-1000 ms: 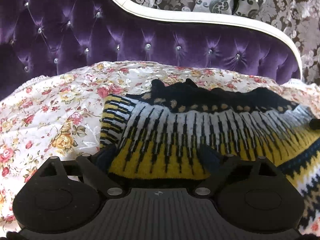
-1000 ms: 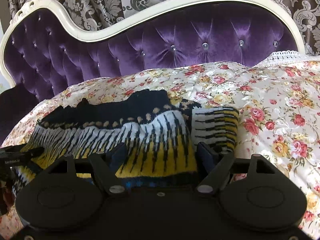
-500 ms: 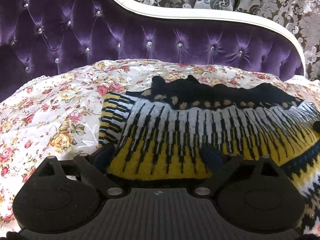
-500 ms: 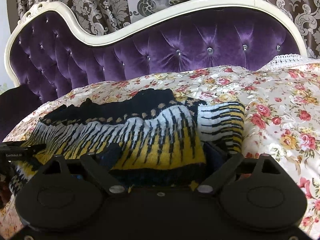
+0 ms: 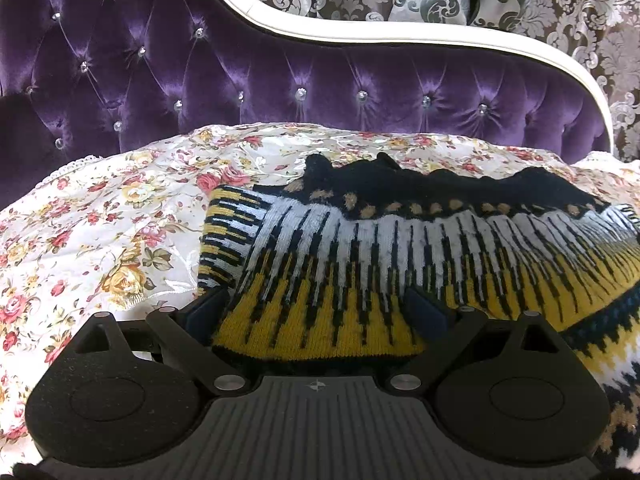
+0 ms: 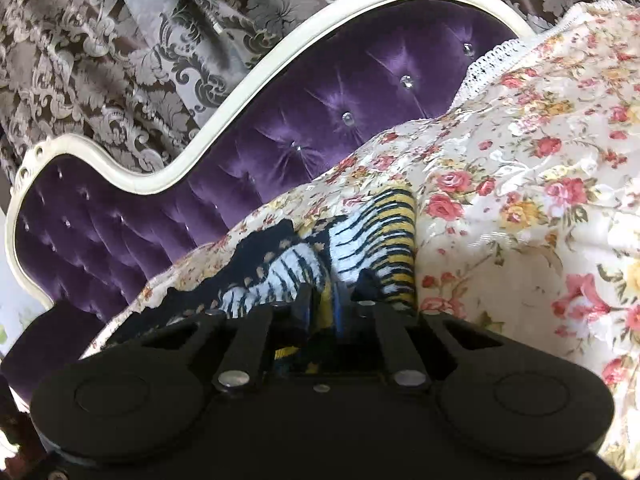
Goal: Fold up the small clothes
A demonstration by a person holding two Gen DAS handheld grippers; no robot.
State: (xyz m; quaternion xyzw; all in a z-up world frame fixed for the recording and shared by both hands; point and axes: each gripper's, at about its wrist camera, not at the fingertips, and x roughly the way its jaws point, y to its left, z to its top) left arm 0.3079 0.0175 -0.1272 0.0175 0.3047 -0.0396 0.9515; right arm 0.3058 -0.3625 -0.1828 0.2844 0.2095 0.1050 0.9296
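progress: early, sleeves look tucked in, body fold still to do | left gripper (image 5: 320,312): jaws wide, straddling hem of patterned knit sweater (image 5: 400,248), not pinching | right gripper (image 6: 332,304): clamped on sweater's hem, rolled counter-clockwise | sweater: flat on floral bedspread (image 5: 100,232), purple tufted headboard (image 5: 280,68) at 12 o'clock

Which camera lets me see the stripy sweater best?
The left wrist view: the sweater lies spread across the flowery cover, its black, white and yellow bands clear. The right wrist view shows only a bunched corner, pinched in the right gripper.
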